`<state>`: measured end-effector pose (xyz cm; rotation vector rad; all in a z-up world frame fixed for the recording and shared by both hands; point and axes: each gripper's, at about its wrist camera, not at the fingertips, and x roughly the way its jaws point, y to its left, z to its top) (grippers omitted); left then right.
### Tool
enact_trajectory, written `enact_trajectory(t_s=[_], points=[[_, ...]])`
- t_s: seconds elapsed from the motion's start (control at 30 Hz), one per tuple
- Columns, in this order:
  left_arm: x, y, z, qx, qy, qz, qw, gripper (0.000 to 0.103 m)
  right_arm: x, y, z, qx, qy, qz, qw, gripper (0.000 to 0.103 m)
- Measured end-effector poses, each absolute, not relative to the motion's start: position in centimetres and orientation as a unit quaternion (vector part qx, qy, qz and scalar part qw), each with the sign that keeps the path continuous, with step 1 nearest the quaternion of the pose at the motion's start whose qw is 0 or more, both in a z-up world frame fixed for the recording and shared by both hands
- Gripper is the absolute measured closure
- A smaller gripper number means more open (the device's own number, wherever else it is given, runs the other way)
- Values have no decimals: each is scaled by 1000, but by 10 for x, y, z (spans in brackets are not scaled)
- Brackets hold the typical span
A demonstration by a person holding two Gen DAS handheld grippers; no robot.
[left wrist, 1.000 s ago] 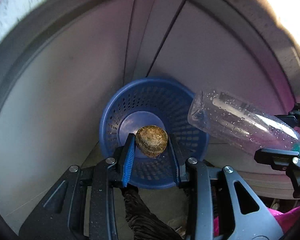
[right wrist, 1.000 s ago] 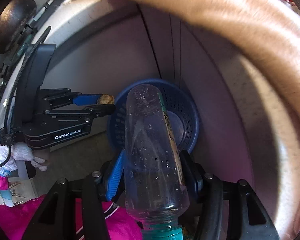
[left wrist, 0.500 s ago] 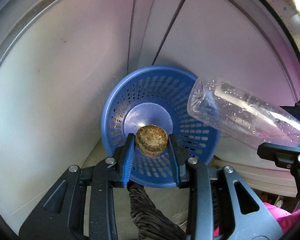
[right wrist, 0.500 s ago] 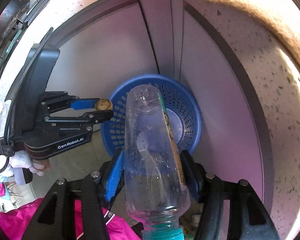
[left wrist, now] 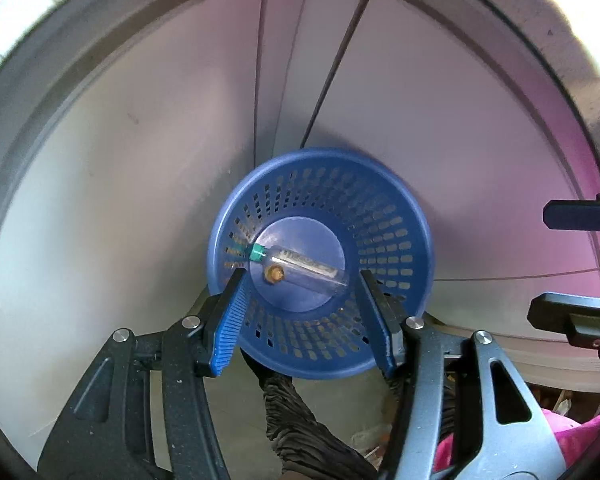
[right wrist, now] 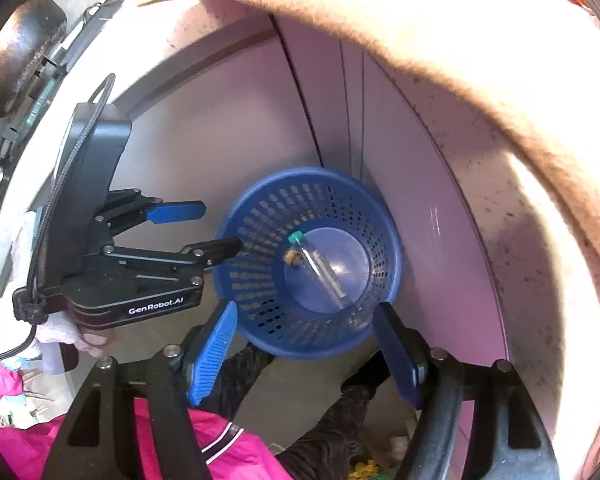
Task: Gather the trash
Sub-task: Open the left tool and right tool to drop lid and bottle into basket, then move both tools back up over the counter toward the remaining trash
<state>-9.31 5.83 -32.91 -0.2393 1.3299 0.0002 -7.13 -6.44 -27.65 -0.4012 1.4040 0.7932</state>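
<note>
Both jaw pairs have just been opening and stand spread, nothing between them: left gripper (left wrist: 304,308), right gripper (right wrist: 304,344). The bottle (left wrist: 300,266) and brown scrap (left wrist: 275,274) lie in the blue basket (left wrist: 384,184), the scrap at the bottle's seven o'clock. The grippers are best withdrawn straight up, clear of the rim.

Strong fisheye bending curves every edge. Daylight glare whitens the upper corners; a pink cast tints the right side. The lower middle lies shadowed, slightly soft.
</note>
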Motion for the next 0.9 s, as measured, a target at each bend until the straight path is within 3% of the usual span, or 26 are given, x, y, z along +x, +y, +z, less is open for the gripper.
enact_trajectory(t_s=[0.6,0.9], points=[[-87,82,-194,-101,511,1,854,47,-52,-109,-163,-84,568,396,717,27],[-31,105,-144,-117,460,8,880,47,-7,-141,-103,-73,500,370,780,17]])
